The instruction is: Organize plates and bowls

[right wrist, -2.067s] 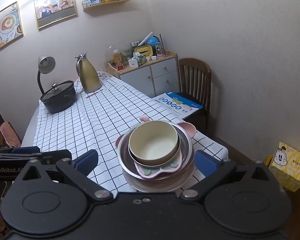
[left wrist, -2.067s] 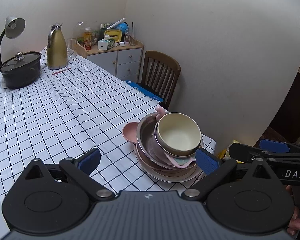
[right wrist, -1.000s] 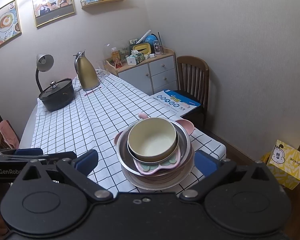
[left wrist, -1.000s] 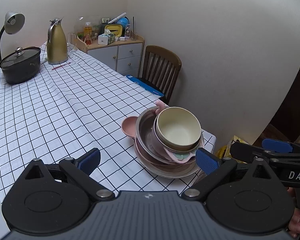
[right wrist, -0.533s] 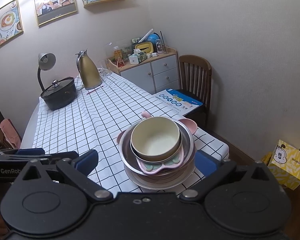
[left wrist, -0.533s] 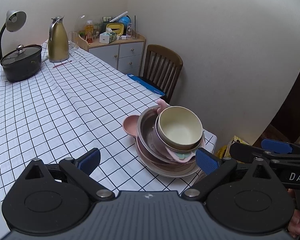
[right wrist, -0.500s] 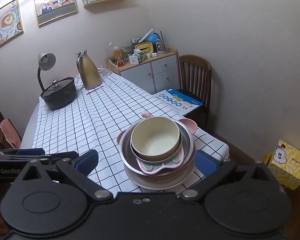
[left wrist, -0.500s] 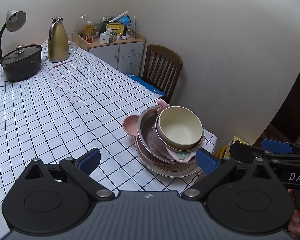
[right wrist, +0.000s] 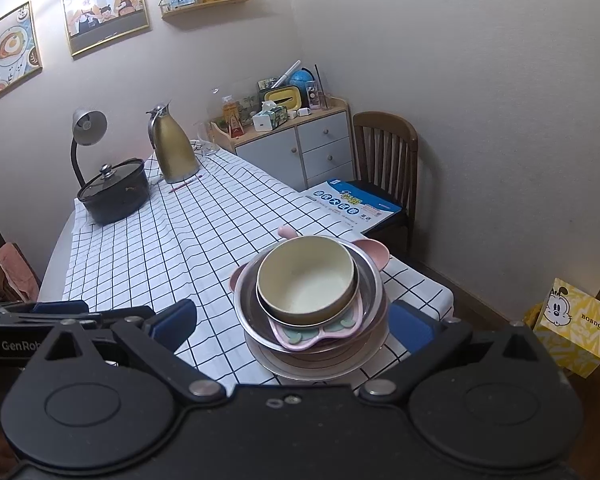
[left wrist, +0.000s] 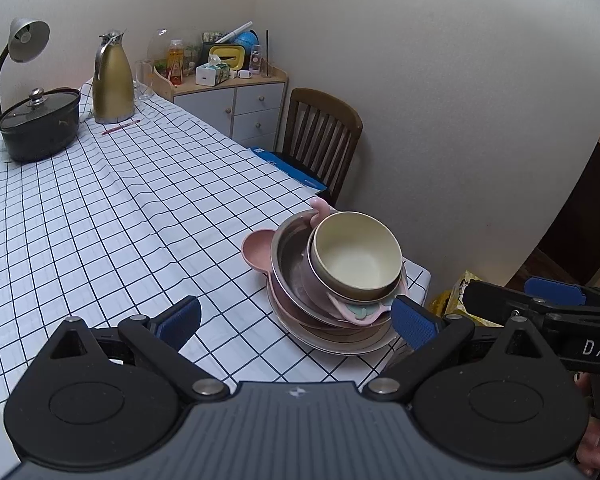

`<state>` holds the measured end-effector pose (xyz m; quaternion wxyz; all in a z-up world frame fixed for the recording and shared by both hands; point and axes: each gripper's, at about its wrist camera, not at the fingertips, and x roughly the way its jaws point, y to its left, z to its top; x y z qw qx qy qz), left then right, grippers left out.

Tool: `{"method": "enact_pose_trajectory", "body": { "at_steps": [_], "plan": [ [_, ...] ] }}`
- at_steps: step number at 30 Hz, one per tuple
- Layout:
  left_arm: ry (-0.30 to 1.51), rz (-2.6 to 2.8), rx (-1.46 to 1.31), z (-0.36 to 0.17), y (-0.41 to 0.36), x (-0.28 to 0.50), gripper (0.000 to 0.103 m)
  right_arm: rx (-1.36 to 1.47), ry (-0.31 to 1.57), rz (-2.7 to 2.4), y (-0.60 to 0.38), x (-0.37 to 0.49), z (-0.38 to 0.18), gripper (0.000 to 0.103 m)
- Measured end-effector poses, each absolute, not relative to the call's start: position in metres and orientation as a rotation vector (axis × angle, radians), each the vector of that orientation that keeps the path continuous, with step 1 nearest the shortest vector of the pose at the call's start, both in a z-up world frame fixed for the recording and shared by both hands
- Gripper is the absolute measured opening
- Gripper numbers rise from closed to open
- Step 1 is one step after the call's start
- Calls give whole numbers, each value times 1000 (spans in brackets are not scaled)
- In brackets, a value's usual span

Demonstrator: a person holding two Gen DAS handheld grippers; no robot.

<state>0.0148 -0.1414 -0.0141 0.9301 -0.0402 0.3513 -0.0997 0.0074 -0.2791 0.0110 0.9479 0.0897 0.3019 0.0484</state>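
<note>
A stack of dishes stands at the near right corner of the checked table [left wrist: 100, 232]. On top sits a cream bowl [left wrist: 356, 258] [right wrist: 306, 280], resting on a pink sectioned plate [right wrist: 312, 334] inside a steel bowl [left wrist: 288, 248] [right wrist: 246, 300]. Under them lie a pink eared plate [left wrist: 256, 250] [right wrist: 374, 250] and a flat plate [left wrist: 340, 344] [right wrist: 320, 366]. My left gripper [left wrist: 296, 318] is open, left of the stack. My right gripper [right wrist: 292, 324] is open too, just short of the stack, with the dishes seen between its fingers. Neither holds anything.
A black lidded pot [left wrist: 40, 124], a desk lamp [left wrist: 24, 40] and a gold jug [left wrist: 112, 80] stand at the table's far end. A wooden chair [left wrist: 320, 136] with a blue booklet [right wrist: 352, 204] is at the right side. A yellow box [right wrist: 572, 328] sits on the floor.
Both views have shifted only slightly; the stack has not moved and both grippers have stayed open.
</note>
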Motion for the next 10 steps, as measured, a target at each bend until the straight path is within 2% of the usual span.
{"method": "enact_pose_trajectory", "body": {
  "at_steps": [10],
  "plan": [
    [715,-211,-78,-15,-144,16,102,191,615,84,-282,6,11,103]
  ]
}}
